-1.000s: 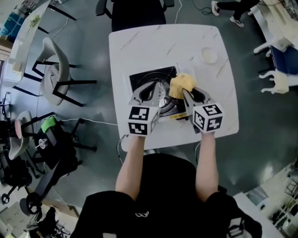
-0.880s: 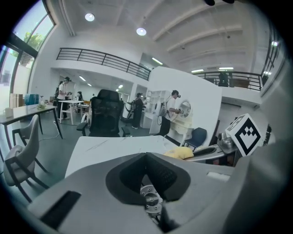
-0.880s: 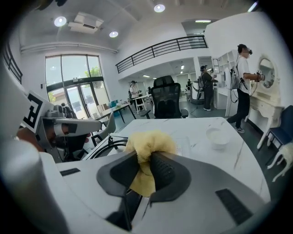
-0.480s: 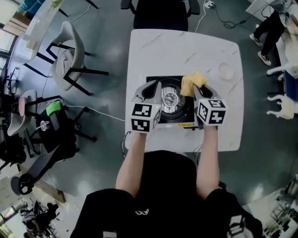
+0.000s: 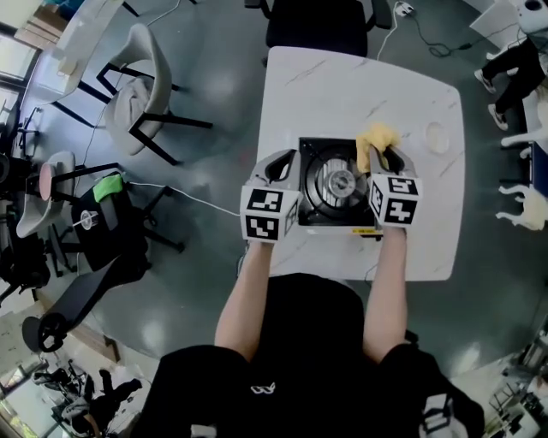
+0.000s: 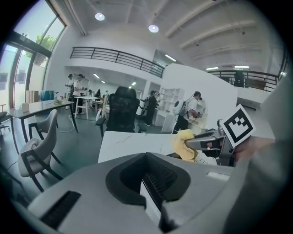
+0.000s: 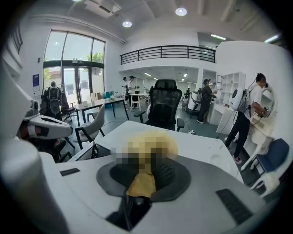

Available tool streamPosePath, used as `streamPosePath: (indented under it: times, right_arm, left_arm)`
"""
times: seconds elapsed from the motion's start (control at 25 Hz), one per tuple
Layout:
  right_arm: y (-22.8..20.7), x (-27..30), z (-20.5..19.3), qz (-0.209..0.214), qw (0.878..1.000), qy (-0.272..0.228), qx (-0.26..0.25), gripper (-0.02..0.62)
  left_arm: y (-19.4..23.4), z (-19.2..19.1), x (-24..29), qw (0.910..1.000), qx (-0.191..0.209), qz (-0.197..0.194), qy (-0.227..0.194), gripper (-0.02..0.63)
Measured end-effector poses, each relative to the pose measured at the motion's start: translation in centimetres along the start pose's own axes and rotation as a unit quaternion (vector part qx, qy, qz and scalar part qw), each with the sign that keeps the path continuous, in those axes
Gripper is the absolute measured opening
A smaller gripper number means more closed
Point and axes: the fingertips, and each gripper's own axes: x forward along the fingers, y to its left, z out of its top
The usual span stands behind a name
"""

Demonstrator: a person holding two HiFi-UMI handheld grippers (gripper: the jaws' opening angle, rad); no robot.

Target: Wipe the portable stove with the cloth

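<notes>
Dark grey polished floor [image 5: 214, 51] lies open on all sides of one white marble-patterned square surface [image 5: 334, 85]. The surface's near edge runs just behind the marker cubes of the two hand-held grippers. Ahead of both, bare top stretches to the far edge, where one black office chair [image 5: 317, 21] stands. One pale grey shell chair [image 5: 141, 90] sits well off to the left of the left hand-held gripper [image 5: 287, 161], and the surface's left edge is close beside that tool. To the right of the right hand-held gripper [image 5: 383, 156] a strip of bare top carries one small round white dish [image 5: 437, 137], apart from everything else.

One black square portable stove [image 5: 318, 207] with a round silver burner [image 5: 341, 181] lies between the two hand-held grippers. The left one reaches over the stove's left side; whether it touches cannot be told.

In the left gripper view the left hand-held gripper [image 6: 147, 173] has its jaws brought together with nothing between them. To its right it sees the other tool carrying the cloth [image 6: 183, 142].

The right hand-held gripper [image 7: 146, 176] is clamped on one crumpled yellow cloth [image 7: 143, 183]. Most of the cloth bunches out ahead of its tips. In the head view the cloth [image 5: 377, 137] sits at the stove's far right corner, directly in front of that gripper.
</notes>
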Motion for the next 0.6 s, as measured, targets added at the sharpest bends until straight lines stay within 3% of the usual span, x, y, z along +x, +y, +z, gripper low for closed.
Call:
streamPosePath:
  times: [0.16,0.6]
  right_arm:
    - [1.6,1.5,0.6,0.003,1.000,0.004,-0.002,0.063]
    - [8.2,5.4,2.0,0.062,0.997,0.025,-0.035,0.063]
  left_arm:
    - [1.5,0.2,-0.2,1.0000,-0.003,-0.006,-0.002,0.000]
    - [4.2,-0.2,-1.0,0.9995,-0.024,-0.020,0.000,0.000]
